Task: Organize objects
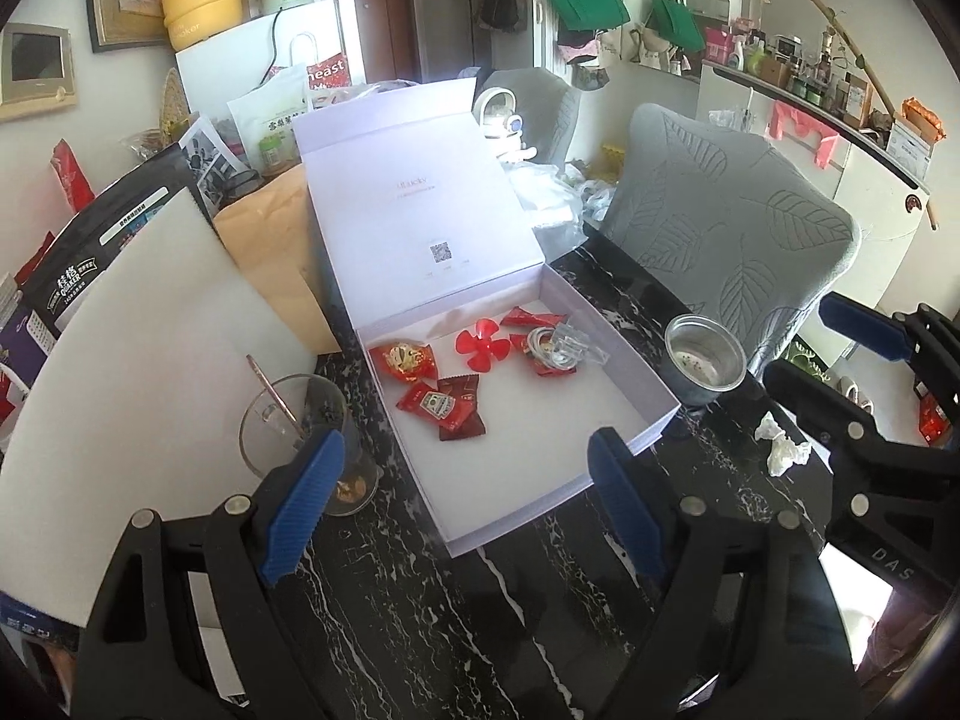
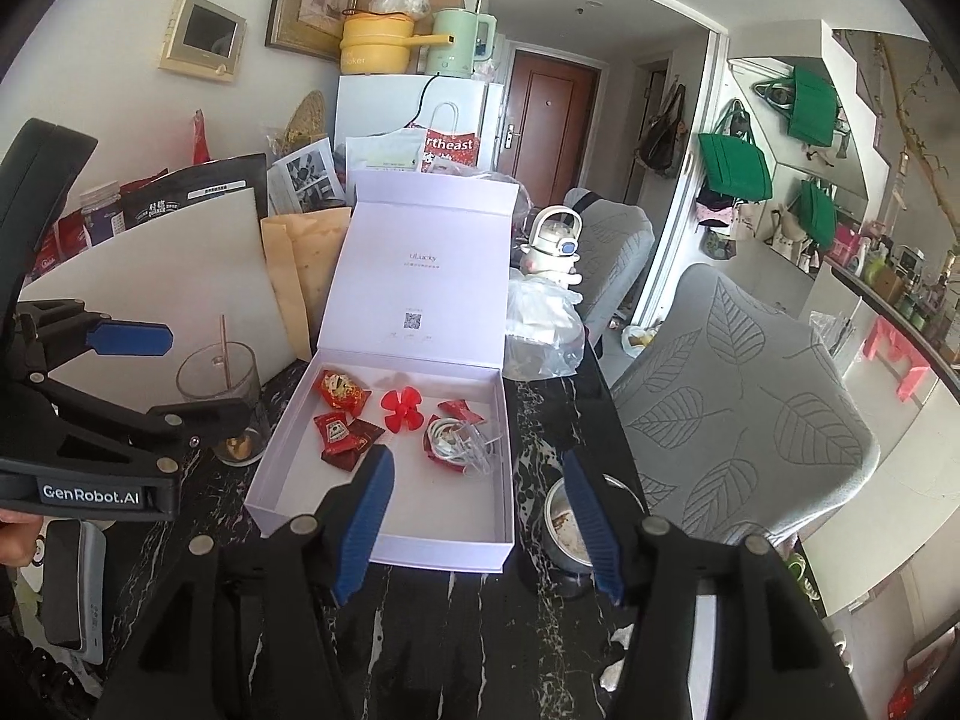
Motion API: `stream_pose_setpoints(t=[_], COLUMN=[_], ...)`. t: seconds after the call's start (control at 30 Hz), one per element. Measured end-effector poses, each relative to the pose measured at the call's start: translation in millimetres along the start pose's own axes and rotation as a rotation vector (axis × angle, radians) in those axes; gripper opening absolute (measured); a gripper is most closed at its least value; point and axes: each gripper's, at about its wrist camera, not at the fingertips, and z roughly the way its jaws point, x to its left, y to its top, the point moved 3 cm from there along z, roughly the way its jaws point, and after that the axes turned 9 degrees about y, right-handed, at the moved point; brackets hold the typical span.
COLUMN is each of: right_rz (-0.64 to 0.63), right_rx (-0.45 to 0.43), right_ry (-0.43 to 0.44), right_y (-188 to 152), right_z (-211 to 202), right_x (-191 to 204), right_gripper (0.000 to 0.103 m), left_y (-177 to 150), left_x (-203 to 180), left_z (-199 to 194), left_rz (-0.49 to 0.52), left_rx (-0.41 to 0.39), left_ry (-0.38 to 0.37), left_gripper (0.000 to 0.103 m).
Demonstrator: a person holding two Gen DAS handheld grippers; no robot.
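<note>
An open white gift box [image 1: 654,396] [image 2: 288,480] sits on the black marble table, lid standing up behind it. Inside lie red snack packets [image 1: 403,360] [image 2: 342,390], a ketchup sachet [image 1: 431,405] [image 2: 331,429], a red plastic propeller [image 1: 479,348] [image 2: 403,407] and a coiled white cable in clear plastic [image 1: 558,351] [image 2: 459,441]. My left gripper [image 1: 465,468] is open and empty just in front of the box. My right gripper [image 2: 477,480] is open and empty over the box's near right corner.
A glass cup with a stick [image 1: 300,426] [image 2: 222,384] stands left of the box. A small metal cup [image 1: 705,360] [image 2: 564,528] stands right of it. Crumpled tissue [image 1: 783,450] lies on the table. A grey chair [image 1: 732,228] [image 2: 738,408] is at the right. Bags and envelopes crowd the left.
</note>
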Motion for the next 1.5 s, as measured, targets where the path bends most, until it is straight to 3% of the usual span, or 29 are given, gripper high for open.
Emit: stream_pose_setpoints(t=[0.5,0.63,0.83,1.5], right_rz=[0.075,0.089,0.133,0.125], right_rx=[0.037,0.044,0.057,0.097], right_ry=[-0.003,-0.036,0.003,0.044], right_y=[-59.6,-76.2,-96.6,-111.6], right_z=[-28.3,-27.4,-25.4,-6.5], right_x=[22.2,26.4,33.9,47.8], right_gripper=[0.061,0.061,0.061,0.061], left_y=[-57.1,-71.3,-94.8,-125.0], left_x=[-4.4,-8.3,-10.6,-8.3], left_z=[-35.9,-40.2,-37.0,-16.1], left_rz=[0.002,0.015,0.019,-0.010], left_rx=[-0.052,-0.054,-0.026,0.027], left_ry=[0.015,0.014,0.000,-0.009], left_gripper=[0.083,0.083,0.083,0.083])
